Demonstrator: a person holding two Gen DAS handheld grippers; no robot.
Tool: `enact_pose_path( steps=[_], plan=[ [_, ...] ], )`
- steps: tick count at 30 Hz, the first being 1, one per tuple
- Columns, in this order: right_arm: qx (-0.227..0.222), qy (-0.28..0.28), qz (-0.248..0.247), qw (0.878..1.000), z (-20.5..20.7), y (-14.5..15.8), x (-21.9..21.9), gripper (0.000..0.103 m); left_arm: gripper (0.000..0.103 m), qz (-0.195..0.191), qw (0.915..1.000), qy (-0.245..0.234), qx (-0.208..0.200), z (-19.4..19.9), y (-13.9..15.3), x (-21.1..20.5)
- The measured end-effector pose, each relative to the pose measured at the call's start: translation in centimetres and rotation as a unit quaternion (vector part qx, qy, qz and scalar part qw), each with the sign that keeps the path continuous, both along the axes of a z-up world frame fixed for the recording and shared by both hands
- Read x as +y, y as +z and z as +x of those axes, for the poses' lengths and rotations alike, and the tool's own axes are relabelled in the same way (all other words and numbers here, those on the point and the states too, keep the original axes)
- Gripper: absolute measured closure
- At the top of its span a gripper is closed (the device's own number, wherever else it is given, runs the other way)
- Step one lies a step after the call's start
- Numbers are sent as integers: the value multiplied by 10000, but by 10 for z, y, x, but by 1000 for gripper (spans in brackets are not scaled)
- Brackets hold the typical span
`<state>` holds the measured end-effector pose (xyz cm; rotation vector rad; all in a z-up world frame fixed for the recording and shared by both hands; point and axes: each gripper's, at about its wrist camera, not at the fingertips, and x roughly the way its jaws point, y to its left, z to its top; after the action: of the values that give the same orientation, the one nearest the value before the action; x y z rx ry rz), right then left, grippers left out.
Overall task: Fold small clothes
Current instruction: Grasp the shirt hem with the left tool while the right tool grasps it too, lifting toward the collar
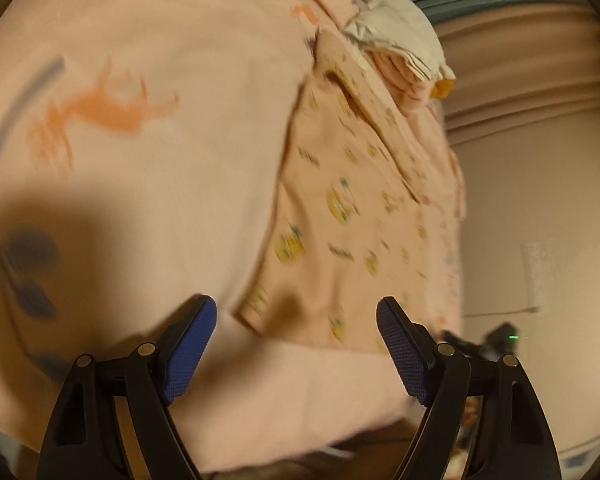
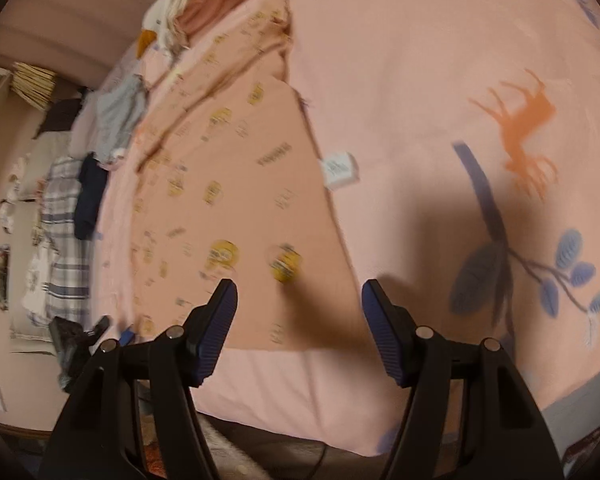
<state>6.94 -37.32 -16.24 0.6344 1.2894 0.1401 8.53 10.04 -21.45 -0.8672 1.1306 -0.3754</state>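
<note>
A small pink garment (image 1: 352,216) with yellow prints lies spread on the pink bed sheet (image 1: 160,184). My left gripper (image 1: 296,312) hangs open over the garment's near corner, nothing between its blue pads. In the right wrist view the same garment (image 2: 236,184) lies flat, its white label (image 2: 339,169) sticking out at its right edge. My right gripper (image 2: 299,292) hovers open above the garment's near edge, its jaws empty. Both views are blurred.
A pile of folded clothes with a white stuffed toy (image 1: 396,36) sits at the far end of the bed. More clothes, light blue (image 2: 120,116), dark navy (image 2: 90,196) and plaid (image 2: 66,240), lie along the bed's left side. The bed's near edge (image 2: 300,420) runs below the grippers.
</note>
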Motion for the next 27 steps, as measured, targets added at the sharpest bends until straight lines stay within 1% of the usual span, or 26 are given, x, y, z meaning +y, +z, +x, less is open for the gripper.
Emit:
enact_pose_path(
  steps=[3, 4, 5, 6, 8, 9, 10, 11, 12, 13, 14, 15, 16, 17, 19, 22, 24, 26, 27],
  plan=[
    [133, 21, 395, 9991, -9, -13, 0, 37, 22, -141, 9998, -81, -73, 6, 0, -12],
    [183, 2, 494, 9986, -10, -18, -1, 39, 22, -209, 9997, -105, -111, 8, -1, -16],
    [182, -66, 522, 9984, -11, -24, -2, 39, 22, -285, 9995, -115, -118, 11, -3, -20],
    [164, -74, 562, 9983, -12, -24, -4, 37, 22, -347, 9993, -118, -106, 15, -5, -25],
    [57, -46, 681, 9977, -11, -24, -2, 37, 22, -276, 9995, -98, -155, 20, -4, -33],
    [-19, -6, 759, 9971, -10, -23, -1, 38, 22, -150, 9995, -99, -260, 22, -1, -37],
    [-138, 37, 883, 9960, -7, -23, 1, 41, 23, -15, 9995, -94, -315, 23, 1, -41],
    [-196, 41, 928, 9955, -5, -24, 1, 43, 26, 129, 9993, -54, -360, 20, 1, -42],
    [-236, 44, 928, 9954, -2, -26, 3, 53, 38, 331, 9987, 22, -391, 20, 2, -45],
    [-270, 60, 883, 9957, 0, -27, 5, 71, 53, 593, 9974, 66, -397, 21, 2, -48],
    [-275, 74, 756, 9967, 3, -29, 7, 82, 62, 851, 9956, 103, -381, 22, 2, -50],
    [-268, 68, 695, 9972, 3, -30, 6, 92, 82, 1165, 9923, 183, -375, 23, 3, -52],
    [-294, 62, 639, 9975, 4, -30, 5, 92, 91, 1459, 9882, 245, -409, 22, 4, -54],
    [-369, 64, 644, 9972, 5, -30, 3, 93, 91, 1631, 9853, 247, -450, 23, 5, -55],
    [-479, 66, 606, 9970, 6, -28, 1, 95, 97, 1873, 9808, 254, -488, 24, 6, -58],
    [-662, 82, 621, 9958, 10, -27, 1, 96, 99, 1892, 9797, 213, -630, 26, 10, -63],
    [-854, 63, 834, 9928, 12, -25, 2, 97, 99, 1763, 9814, 185, -739, 27, 13, -63],
    [-1035, 44, 1088, 9887, 14, -22, 1, 97, 99, 1465, 9851, 203, -880, 27, 16, -58],
    [-1142, -5, 1220, 9859, 16, -20, -1, 97, 99, 1247, 9880, 187, -889, 31, 17, -53]
  ],
)
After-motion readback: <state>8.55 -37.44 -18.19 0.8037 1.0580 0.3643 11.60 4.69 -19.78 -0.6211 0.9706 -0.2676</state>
